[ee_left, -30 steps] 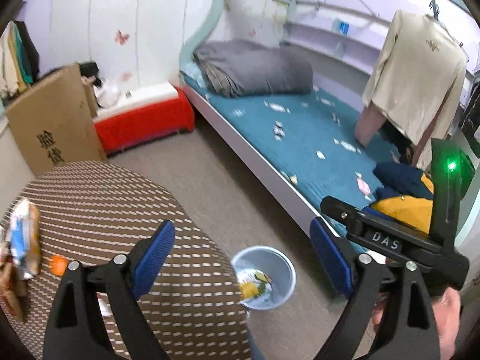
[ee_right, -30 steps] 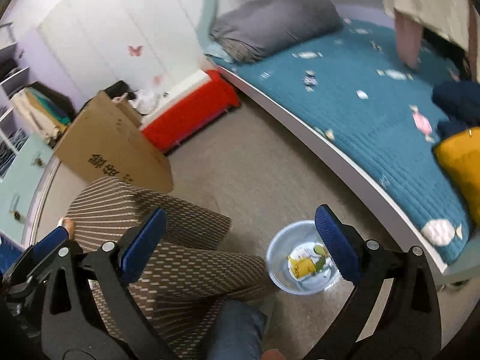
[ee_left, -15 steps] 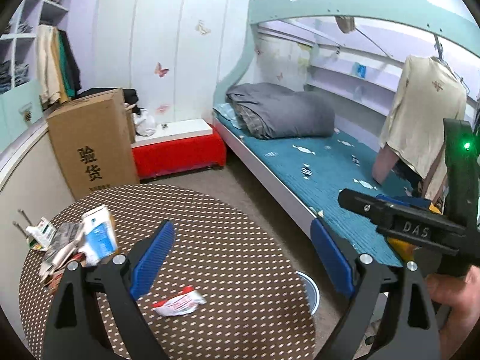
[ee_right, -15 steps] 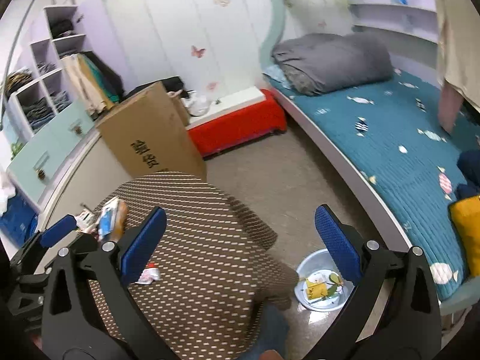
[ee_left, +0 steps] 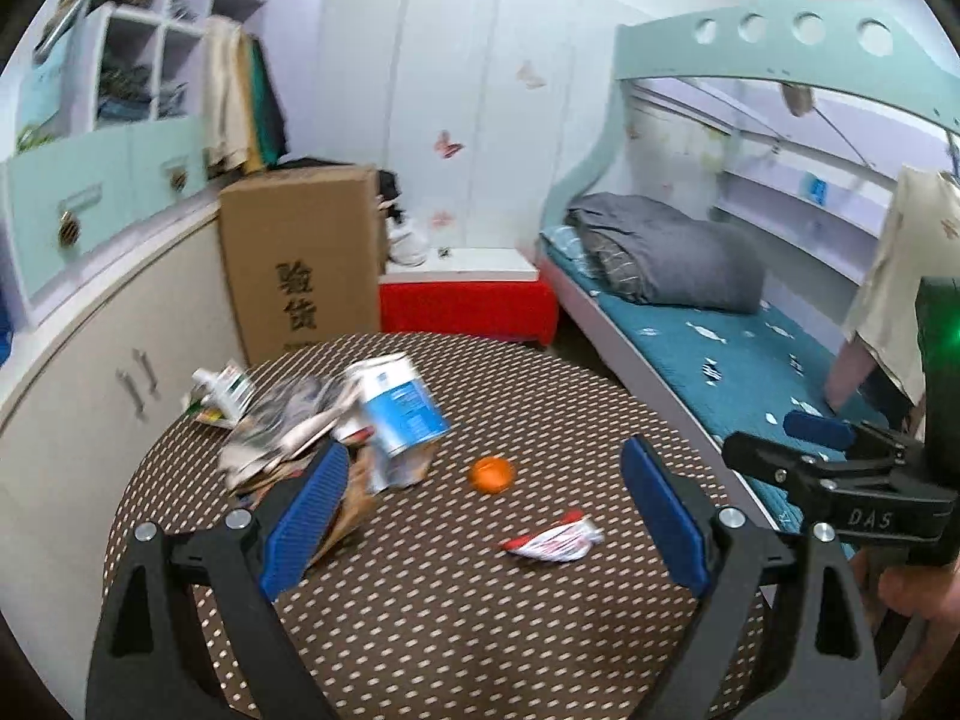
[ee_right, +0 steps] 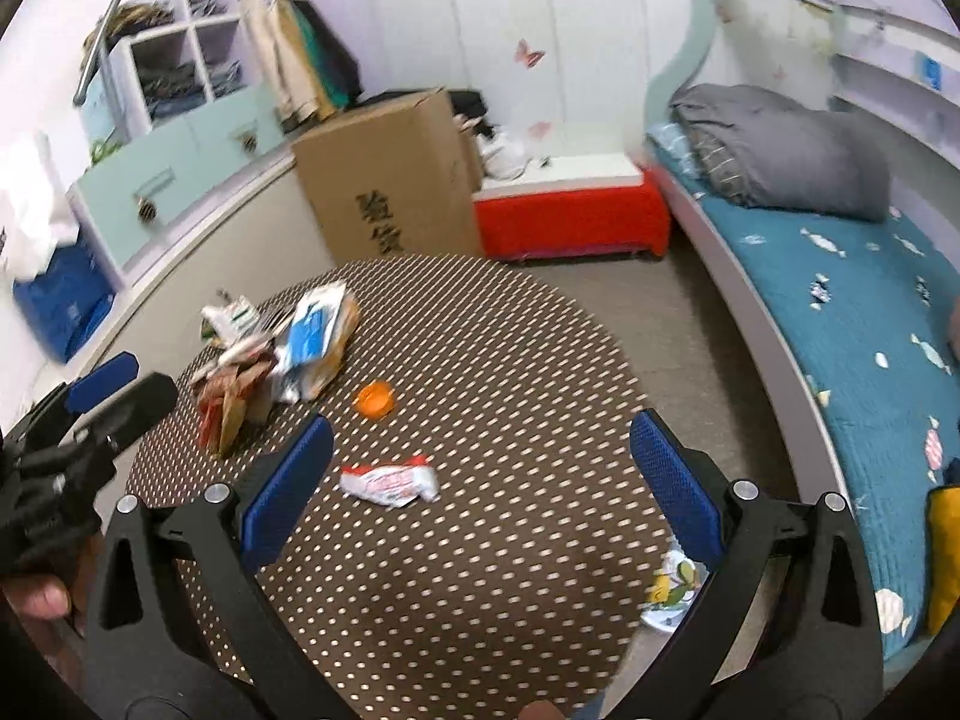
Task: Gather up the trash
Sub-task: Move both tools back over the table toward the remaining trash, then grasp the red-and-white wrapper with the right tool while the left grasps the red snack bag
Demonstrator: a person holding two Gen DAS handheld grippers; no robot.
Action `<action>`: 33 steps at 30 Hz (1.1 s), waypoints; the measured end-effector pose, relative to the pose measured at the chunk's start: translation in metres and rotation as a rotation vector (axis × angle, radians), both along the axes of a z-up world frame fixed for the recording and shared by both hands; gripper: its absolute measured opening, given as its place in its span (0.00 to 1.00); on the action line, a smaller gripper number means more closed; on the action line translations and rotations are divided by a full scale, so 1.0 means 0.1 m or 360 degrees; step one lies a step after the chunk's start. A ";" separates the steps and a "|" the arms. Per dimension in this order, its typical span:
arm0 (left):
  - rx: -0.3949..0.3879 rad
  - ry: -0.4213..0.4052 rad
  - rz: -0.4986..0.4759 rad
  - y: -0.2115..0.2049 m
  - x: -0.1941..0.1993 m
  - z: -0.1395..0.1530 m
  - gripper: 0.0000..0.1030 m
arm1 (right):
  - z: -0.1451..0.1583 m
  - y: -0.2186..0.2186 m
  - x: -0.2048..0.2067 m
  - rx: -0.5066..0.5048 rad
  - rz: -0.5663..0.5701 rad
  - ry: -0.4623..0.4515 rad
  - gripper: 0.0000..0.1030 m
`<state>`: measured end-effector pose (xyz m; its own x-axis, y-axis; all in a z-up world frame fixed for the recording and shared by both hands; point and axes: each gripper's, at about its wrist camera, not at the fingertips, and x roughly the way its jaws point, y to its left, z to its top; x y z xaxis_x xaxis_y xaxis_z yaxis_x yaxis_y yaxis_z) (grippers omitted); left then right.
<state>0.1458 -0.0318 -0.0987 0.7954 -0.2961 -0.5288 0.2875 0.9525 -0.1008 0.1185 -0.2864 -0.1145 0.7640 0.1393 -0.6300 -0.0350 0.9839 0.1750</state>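
I am holding both claws over the round dotted table (ee_left: 456,630), and neither is touching anything. My left gripper (ee_left: 483,516) is standing spread wide with nothing between its blue pads; my right gripper (ee_right: 477,489) is spread just as wide and also empty. The nearest trash, a crumpled red-and-white wrapper (ee_right: 390,483), is lying flat on the cloth between the right claw's fingers in that view, apart from both pads. Just beyond it an orange cap (ee_right: 374,399) is sitting by itself. Farther back on the left, a blurred pile of cartons and paper (ee_left: 318,414) is crowding the table's edge, with a blue-and-white carton (ee_left: 399,405) tilting on top. Below the table's right rim, the bin (ee_right: 669,594) is showing partly, with scraps inside. A cardboard box (ee_right: 390,180), a red bench (ee_right: 570,216) and the bed (ee_right: 840,312) are standing around the table.
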 end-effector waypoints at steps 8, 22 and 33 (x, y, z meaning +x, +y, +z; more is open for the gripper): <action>0.0076 0.0046 0.0121 0.39 0.04 -0.38 0.88 | -0.25 0.37 0.11 -0.0083 0.0141 0.0081 0.94; 0.0356 0.0175 0.0343 0.51 0.61 -0.99 0.87 | -0.74 0.48 0.31 -0.0109 0.0248 0.0277 0.94; 0.0271 0.0281 0.0334 0.61 0.70 -0.99 0.49 | -1.05 0.72 0.61 -0.0213 0.0382 0.0323 0.65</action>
<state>0.2162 0.0292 -0.1980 0.7212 -0.0304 -0.6921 0.0751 0.9966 0.0345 0.1793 -0.2144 -0.2195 0.5769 0.2055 -0.7906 -0.2460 0.9666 0.0717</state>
